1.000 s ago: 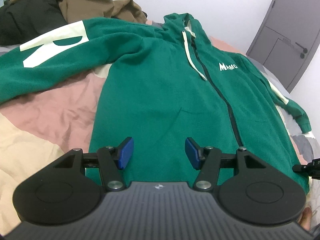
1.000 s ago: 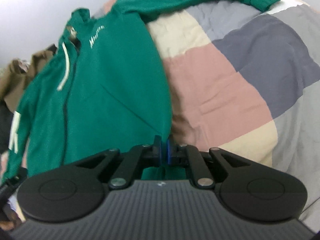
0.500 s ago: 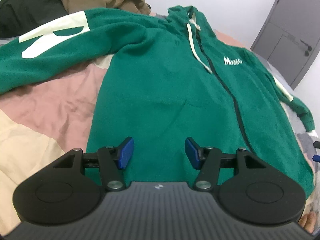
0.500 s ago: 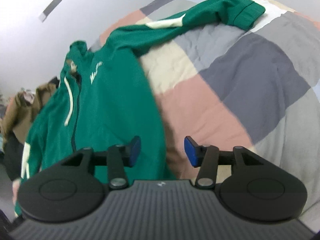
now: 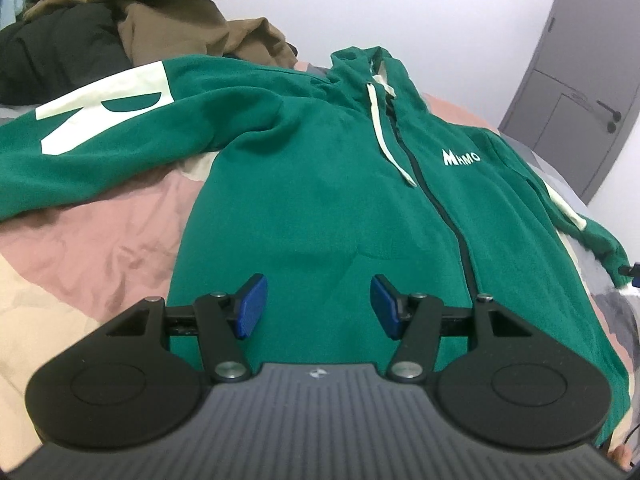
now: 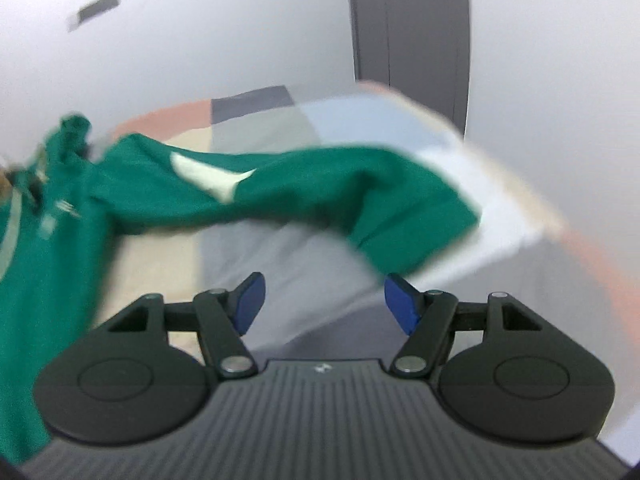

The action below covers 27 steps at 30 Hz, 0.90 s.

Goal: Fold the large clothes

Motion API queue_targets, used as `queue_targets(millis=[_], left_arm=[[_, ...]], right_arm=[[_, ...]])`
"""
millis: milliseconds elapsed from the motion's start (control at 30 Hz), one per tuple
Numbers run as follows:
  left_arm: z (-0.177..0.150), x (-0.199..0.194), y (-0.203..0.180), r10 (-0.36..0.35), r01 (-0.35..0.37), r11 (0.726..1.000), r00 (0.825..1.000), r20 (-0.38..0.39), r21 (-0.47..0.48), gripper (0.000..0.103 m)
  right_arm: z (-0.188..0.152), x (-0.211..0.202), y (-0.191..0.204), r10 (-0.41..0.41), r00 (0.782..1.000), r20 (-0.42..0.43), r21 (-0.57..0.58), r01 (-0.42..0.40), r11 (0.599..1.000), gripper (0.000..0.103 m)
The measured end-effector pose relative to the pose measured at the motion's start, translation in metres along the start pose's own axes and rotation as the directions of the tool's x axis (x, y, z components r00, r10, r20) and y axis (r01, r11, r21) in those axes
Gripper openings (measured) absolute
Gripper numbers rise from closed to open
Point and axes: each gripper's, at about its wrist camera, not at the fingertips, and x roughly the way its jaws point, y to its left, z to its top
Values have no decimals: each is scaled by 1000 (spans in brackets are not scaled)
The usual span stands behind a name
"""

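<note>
A green zip hoodie lies face up and spread flat on the bed, hood at the far end. Its left sleeve, printed with a big white letter, stretches out to the left. My left gripper hovers open over the lower front panel with nothing between its blue pads. In the blurred right wrist view my right gripper has its jaws opening and empty above the quilt. The hoodie's right sleeve lies just ahead of it, with the cuff close to the right fingertip.
A patchwork quilt of pink, cream and grey covers the bed. A heap of brown and black clothes sits at the far left. A grey door stands beyond the bed's far right corner, against a white wall.
My right gripper went from shut at the hoodie's lower edge to open and swung right, so the sleeve cuff now lies in front of it. The left gripper has hardly moved.
</note>
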Motion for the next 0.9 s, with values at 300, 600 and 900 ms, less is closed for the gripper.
queue_targets(millis=[300, 600, 900], left_arm=[[11, 30, -11, 46, -46, 999, 999, 0, -2, 63], [17, 40, -18, 54, -54, 999, 999, 1, 5, 63], [23, 33, -23, 40, -40, 999, 999, 19, -8, 63]], right_arm=[[1, 69, -10, -80, 997, 6, -385, 76, 920, 73], [36, 52, -68, 68, 996, 57, -178, -57, 982, 26], [101, 40, -142, 94, 990, 102, 241, -117, 963, 18]])
